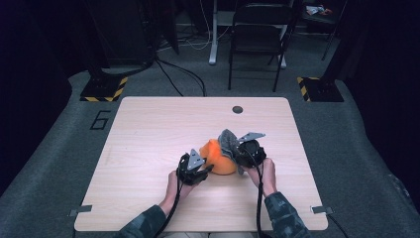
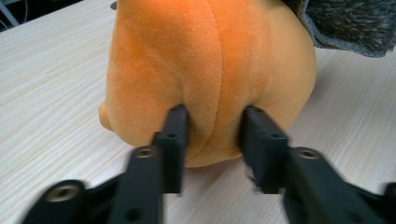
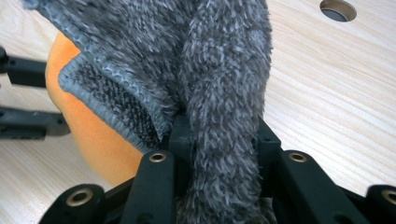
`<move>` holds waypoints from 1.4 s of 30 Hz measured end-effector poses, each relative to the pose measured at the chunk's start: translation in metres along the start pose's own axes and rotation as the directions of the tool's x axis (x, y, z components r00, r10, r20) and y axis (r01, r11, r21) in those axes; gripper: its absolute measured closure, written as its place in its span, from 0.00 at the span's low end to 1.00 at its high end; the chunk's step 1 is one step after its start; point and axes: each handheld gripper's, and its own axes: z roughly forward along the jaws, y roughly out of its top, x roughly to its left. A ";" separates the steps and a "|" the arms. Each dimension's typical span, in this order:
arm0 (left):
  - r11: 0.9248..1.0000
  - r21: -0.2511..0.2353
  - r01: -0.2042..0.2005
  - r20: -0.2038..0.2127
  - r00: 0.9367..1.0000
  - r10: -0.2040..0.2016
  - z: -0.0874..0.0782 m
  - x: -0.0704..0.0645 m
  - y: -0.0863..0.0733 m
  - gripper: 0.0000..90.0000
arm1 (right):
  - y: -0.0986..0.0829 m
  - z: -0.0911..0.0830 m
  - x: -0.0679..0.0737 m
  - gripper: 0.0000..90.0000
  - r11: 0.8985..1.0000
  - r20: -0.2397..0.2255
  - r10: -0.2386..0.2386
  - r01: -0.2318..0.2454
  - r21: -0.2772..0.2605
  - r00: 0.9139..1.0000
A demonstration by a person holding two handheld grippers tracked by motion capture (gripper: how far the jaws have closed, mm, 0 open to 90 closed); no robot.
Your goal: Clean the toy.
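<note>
Left claw [image 1: 205, 170]: black two-jaw unit with a grey three-cornered plate on top, held in the person's left hand [image 1: 174, 181] low over the desk, jaws pointing forward and to the right. In the left gripper view [image 2: 212, 128] its jaws stand partly closed, pinching a fold of soft orange plush between them.

Right claw [image 1: 236, 151]: black two-jaw unit, same grey plate, held in the right hand [image 1: 267, 174], jaws pointing left. In the right gripper view [image 3: 223, 133] its jaws are clamped on a strip of fuzzy grey knit.

Forearms: both in camouflage-pattern sleeves, entering from the bottom edge, angled inward. A black cable trails back from each claw.
</note>
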 end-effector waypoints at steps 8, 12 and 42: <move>1.000 -0.018 0.014 0.017 1.000 -0.014 -0.007 0.004 0.005 0.92 | 0.009 -0.018 0.003 0.77 0.998 -0.004 0.013 -0.013 -0.061 1.000; 0.999 -0.034 0.021 0.038 0.999 -0.020 -0.014 0.000 0.011 0.92 | 0.018 -0.032 0.013 0.76 0.993 -0.016 -0.037 0.035 -0.113 0.999; 0.999 -0.003 0.050 0.070 0.996 -0.050 -0.006 0.008 0.004 0.92 | 0.000 0.000 -0.004 0.75 0.997 -0.010 -0.002 0.002 0.074 1.000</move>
